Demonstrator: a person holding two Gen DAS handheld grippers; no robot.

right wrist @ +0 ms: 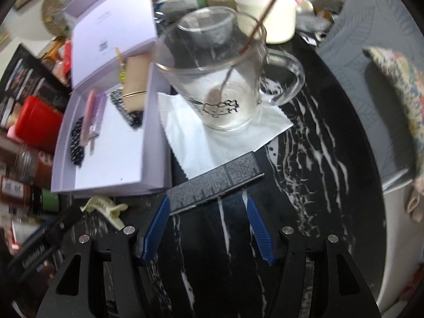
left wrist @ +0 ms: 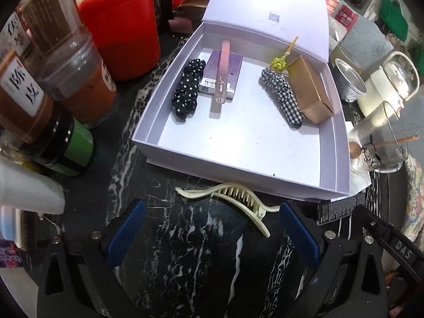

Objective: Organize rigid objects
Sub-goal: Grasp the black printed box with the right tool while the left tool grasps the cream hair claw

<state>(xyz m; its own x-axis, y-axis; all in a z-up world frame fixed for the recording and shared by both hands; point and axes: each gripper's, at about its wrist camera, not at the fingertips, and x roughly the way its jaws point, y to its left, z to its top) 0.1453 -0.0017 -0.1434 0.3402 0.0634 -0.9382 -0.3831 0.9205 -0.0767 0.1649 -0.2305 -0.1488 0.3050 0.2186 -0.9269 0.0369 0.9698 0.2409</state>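
A cream hair claw clip (left wrist: 228, 198) lies on the black marble table (left wrist: 201, 251), just in front of the open lilac box (left wrist: 238, 169). My left gripper (left wrist: 212, 206) stands open over it, one blue pad at each end of the clip, neither touching. Inside the box lie a polka-dot scrunchie (left wrist: 188, 90), a purple carton (left wrist: 233, 66) under a pink strip (left wrist: 221, 79), a checked scrunchie (left wrist: 283, 98) and a gold box (left wrist: 310, 90). A flat black printed carton (right wrist: 216, 182) lies just beyond my right gripper (right wrist: 207, 200), which is open; its left end is close to the left fingertip (right wrist: 164, 204).
A glass mug (right wrist: 220, 79) with a spoon stands on a white napkin (right wrist: 201, 145) right of the box. A red canister (left wrist: 122, 26), spice jars (left wrist: 76, 79) and a green jar (left wrist: 71, 148) crowd the box's left side. A metal cup (left wrist: 349, 82) and a white jug (left wrist: 381, 90) stand behind.
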